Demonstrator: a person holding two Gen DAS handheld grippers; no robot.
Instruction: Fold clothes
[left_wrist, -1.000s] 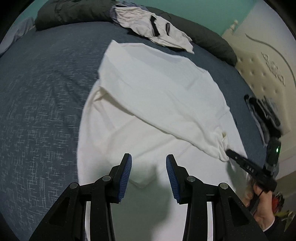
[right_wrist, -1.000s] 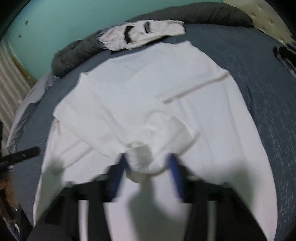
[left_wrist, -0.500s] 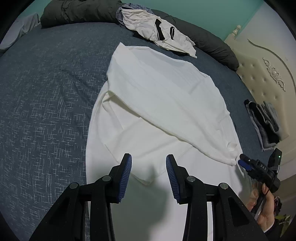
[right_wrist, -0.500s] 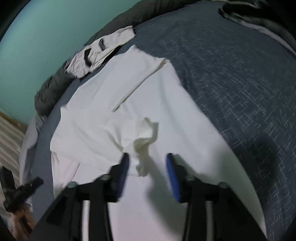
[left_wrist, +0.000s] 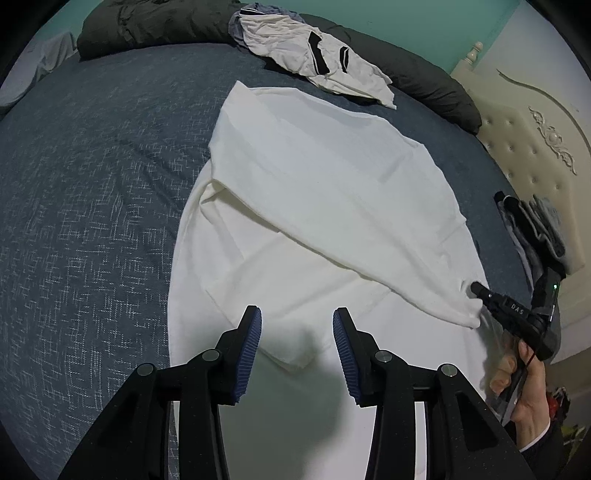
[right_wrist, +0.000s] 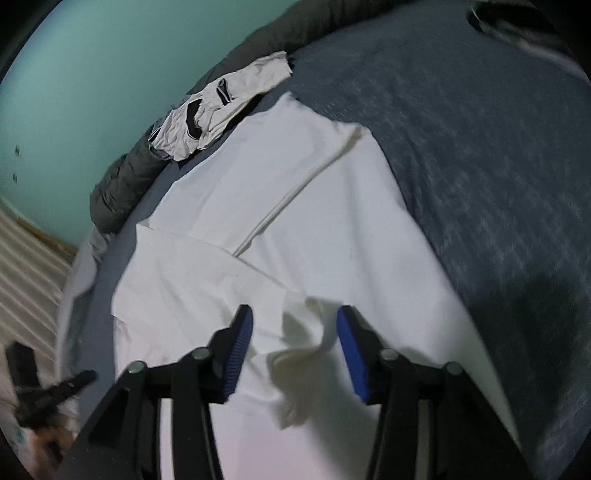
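Observation:
A white long-sleeved shirt (left_wrist: 314, 192) lies spread on the dark blue bed cover, with one sleeve folded diagonally across its body. My left gripper (left_wrist: 297, 334) is open and empty, hovering over the shirt's near part. My right gripper (right_wrist: 295, 339) is open over the rumpled sleeve cuff (right_wrist: 306, 321), which lies loose between its blue pads. The right gripper also shows in the left wrist view (left_wrist: 476, 288), its tip beside the sleeve end. The shirt shows in the right wrist view (right_wrist: 295, 206).
A crumpled white garment with black stripes (left_wrist: 317, 62) lies at the far side against a dark grey rolled duvet (left_wrist: 424, 88). Dark clothes (left_wrist: 532, 225) lie by the cream tufted headboard (left_wrist: 535, 147). The blue bed cover (left_wrist: 92, 184) stretches left.
The right gripper carried the sleeve cuff across the shirt, opened and let it go. The left gripper stayed open, drawing back slightly.

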